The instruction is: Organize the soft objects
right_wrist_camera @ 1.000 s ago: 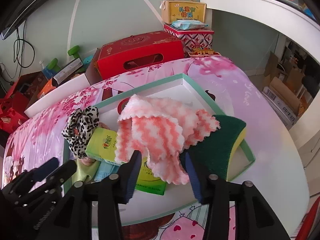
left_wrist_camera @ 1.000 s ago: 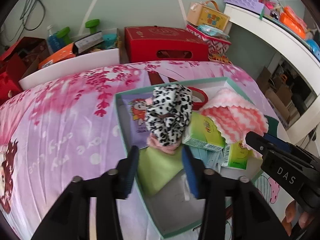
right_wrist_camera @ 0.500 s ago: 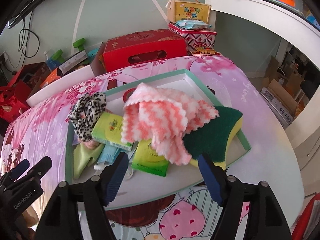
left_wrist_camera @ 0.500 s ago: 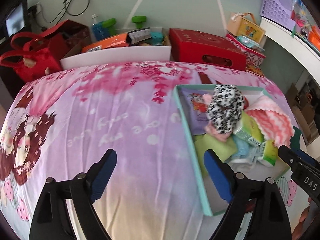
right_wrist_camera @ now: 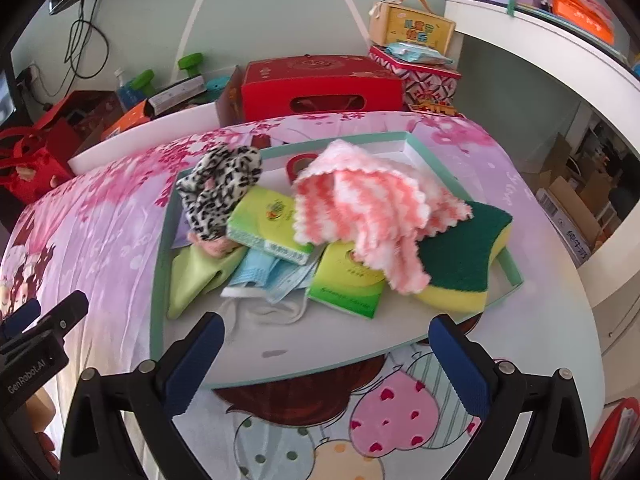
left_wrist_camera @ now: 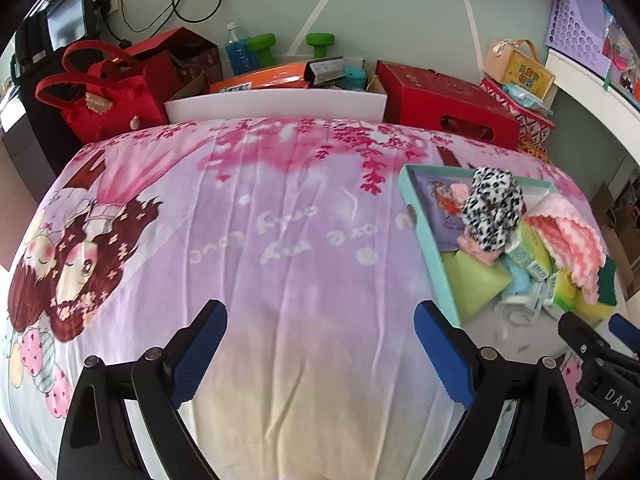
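Right wrist view: pink cloth [right_wrist_camera: 368,208] partly hides sponge [right_wrist_camera: 464,256] inside tray [right_wrist_camera: 158,280], sponge's long axis toward tray's right wall; right gripper [right_wrist_camera: 326,364] opening, empty; left gripper [left_wrist_camera: 320,354] spread, empty.

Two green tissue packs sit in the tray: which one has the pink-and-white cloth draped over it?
The nearer tissue pack, beside the green-and-yellow sponge: the cloth hangs over its top. The other pack lies uncovered by the leopard-print scrunchie.
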### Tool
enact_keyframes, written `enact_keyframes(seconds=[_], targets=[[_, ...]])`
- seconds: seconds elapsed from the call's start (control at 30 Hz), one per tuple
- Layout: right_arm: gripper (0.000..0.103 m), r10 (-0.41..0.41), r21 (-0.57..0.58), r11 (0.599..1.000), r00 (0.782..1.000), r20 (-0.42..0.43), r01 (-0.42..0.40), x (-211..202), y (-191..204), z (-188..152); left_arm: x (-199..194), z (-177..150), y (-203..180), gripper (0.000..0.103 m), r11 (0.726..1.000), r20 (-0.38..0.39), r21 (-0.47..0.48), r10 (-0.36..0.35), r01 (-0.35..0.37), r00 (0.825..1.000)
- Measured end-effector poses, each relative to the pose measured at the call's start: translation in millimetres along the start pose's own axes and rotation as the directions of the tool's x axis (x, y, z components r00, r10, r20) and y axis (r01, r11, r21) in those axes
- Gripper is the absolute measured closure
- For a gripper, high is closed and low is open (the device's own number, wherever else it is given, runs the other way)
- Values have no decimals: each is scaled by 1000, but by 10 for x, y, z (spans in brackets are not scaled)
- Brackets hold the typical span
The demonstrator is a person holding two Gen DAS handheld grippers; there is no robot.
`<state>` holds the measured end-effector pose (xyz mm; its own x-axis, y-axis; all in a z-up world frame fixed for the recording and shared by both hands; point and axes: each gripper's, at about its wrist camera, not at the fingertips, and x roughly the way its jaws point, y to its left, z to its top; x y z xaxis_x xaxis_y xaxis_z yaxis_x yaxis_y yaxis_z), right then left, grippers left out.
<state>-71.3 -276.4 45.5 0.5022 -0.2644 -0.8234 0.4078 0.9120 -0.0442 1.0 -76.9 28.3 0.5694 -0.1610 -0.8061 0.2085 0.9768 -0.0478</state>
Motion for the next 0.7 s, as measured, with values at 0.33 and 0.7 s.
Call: enact_keyframes(seconds=[0.33, 0.7], targets=[[0, 19, -56, 998, 1000, -12, -20, -53, 247, -107, -44, -149, 134, 8, 992, -12, 17, 125, -124, 992], [0, 33, -78, 996, 998, -49, -36, -38, 349, -267, -11, -330, 189, 8, 979, -64, 46, 203, -201, 977]])
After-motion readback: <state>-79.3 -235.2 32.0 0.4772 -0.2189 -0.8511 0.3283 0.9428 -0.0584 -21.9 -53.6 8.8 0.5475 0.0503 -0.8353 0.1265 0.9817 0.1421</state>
